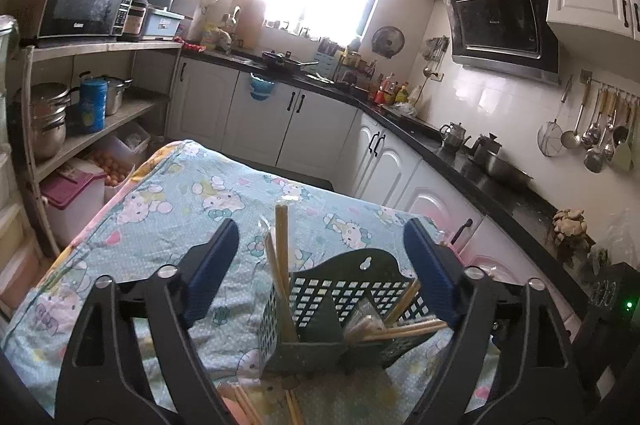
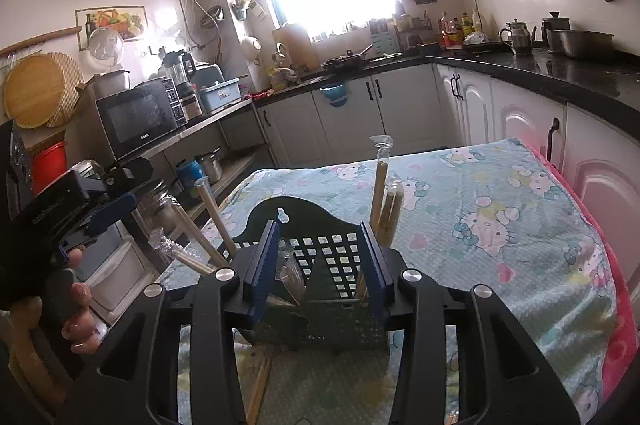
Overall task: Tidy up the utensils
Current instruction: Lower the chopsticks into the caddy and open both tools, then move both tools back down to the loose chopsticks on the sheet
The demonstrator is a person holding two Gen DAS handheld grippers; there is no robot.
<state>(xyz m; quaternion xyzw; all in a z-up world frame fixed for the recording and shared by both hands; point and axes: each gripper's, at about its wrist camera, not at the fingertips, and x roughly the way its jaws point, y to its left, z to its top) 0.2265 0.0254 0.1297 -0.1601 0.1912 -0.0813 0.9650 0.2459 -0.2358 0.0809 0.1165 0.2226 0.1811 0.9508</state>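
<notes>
A dark green slotted utensil holder stands on the table's cartoon-print cloth. Wooden chopsticks stick up from its left compartment and others lean out to the right. My left gripper is open wide, with its blue pads apart from the holder on both sides. My right gripper is open over the holder, and chopsticks rise just beyond its right finger. Several loose chopsticks lie on the cloth in front of the holder.
A person's hand grips the left gripper's body at the left edge. Left of the table stands a shelf with a microwave and pots. A black counter over white cabinets runs along the back and right.
</notes>
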